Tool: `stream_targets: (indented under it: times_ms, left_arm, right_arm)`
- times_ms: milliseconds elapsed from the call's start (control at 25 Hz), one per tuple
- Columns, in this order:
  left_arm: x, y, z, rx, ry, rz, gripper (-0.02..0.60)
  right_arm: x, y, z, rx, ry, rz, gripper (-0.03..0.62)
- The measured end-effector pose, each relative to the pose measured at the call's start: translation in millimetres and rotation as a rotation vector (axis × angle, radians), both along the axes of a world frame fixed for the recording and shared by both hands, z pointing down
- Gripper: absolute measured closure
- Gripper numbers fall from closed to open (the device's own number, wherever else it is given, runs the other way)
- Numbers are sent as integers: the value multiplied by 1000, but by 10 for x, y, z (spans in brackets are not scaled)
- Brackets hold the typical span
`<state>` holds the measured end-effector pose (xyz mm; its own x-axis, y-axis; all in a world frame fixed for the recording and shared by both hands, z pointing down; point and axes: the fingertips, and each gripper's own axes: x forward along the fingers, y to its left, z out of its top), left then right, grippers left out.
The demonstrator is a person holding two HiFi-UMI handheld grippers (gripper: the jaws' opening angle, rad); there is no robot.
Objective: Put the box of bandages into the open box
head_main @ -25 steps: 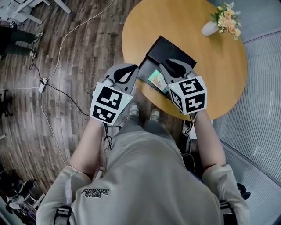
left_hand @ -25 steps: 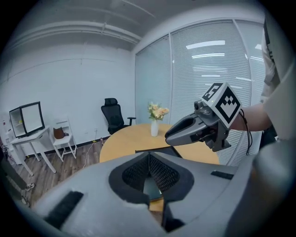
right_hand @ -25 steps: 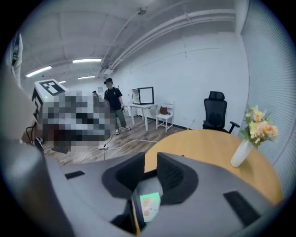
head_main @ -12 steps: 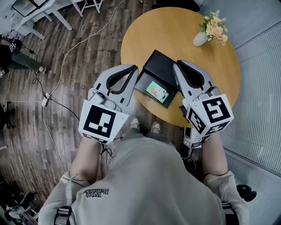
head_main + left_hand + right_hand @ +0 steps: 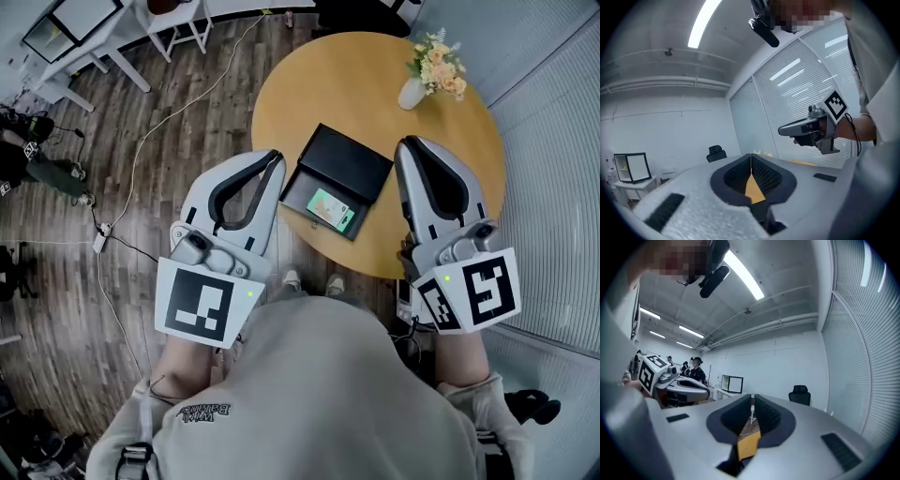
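The open black box [image 5: 349,161] lies on the round wooden table [image 5: 450,131], near its front edge. A small green-and-white box of bandages [image 5: 331,208] lies flat inside its near half. My left gripper [image 5: 273,160] is held up left of the box, off the table edge, shut and empty. My right gripper [image 5: 411,147] hovers to the right of the box, also shut with nothing between its pads. In the left gripper view the jaws [image 5: 751,157] meet in a thin seam; the right gripper view shows its jaws [image 5: 752,400] together too.
A white vase of flowers [image 5: 412,91] stands at the table's far side. Cables [image 5: 141,159] run over the wooden floor to the left, with white furniture legs [image 5: 173,21] beyond. A slatted wall [image 5: 562,187] rises on the right. People stand far off [image 5: 696,369].
Both grippers have drawn back from the black box toward the person and risen. The right gripper has left the box of bandages lying in the black box and closed.
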<state>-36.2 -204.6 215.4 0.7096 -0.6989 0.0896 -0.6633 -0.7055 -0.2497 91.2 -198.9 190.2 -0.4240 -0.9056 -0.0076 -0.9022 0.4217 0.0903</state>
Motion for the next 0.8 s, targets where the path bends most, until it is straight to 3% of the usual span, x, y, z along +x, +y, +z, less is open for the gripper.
stream_targets:
  times_ms: [280,800]
  left_arm:
    - [118,120,-123,59,-20,41,558]
    - [239,199,127,9,-61,58,558]
  right_arm:
    - [124,283,-144,76,48,58,554]
    - [281,362,284,-39,62,72,557]
